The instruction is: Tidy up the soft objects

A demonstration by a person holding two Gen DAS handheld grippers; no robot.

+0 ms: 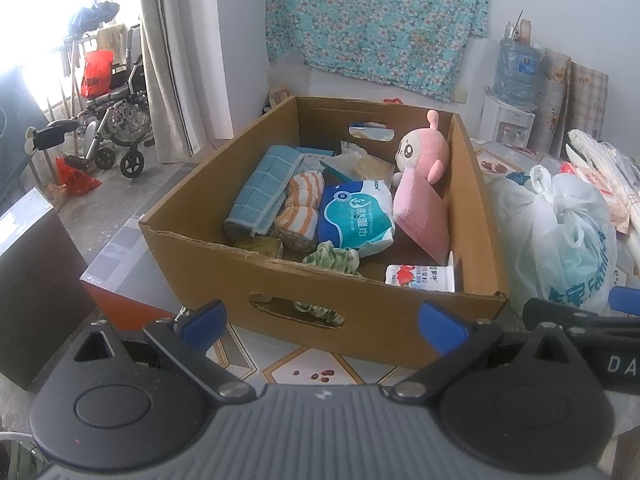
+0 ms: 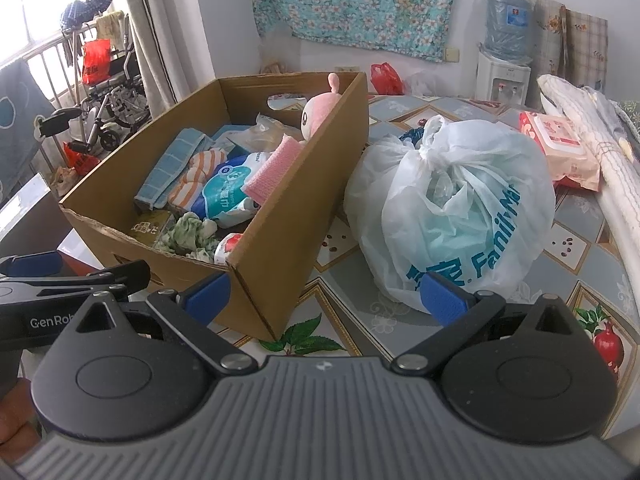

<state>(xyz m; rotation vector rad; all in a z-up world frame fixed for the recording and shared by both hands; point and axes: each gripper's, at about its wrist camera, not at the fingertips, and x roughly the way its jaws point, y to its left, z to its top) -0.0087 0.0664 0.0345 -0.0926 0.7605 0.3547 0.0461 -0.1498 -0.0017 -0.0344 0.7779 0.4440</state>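
A cardboard box (image 1: 280, 280) (image 2: 280, 216) stands on the patterned table. Inside lie a blue checked towel (image 1: 260, 188), an orange-striped cloth (image 1: 302, 208), a wet-wipe pack (image 1: 354, 212), a green scrunchie (image 1: 332, 258), a pink cloth (image 1: 420, 212), a pink plush toy (image 1: 424, 148) and a small strawberry pack (image 1: 420, 278). My left gripper (image 1: 324, 324) is open and empty in front of the box's near wall. My right gripper (image 2: 324, 300) is open and empty near the box's front right corner, beside a tied white plastic bag (image 2: 460, 208).
A pink wipes pack (image 2: 560, 148) and a white knitted cloth (image 2: 592, 136) lie at the table's right. A water dispenser (image 2: 504, 64) stands behind. A wheelchair (image 1: 116, 120) stands on the floor at left. A dark cabinet (image 1: 32, 288) stands near left.
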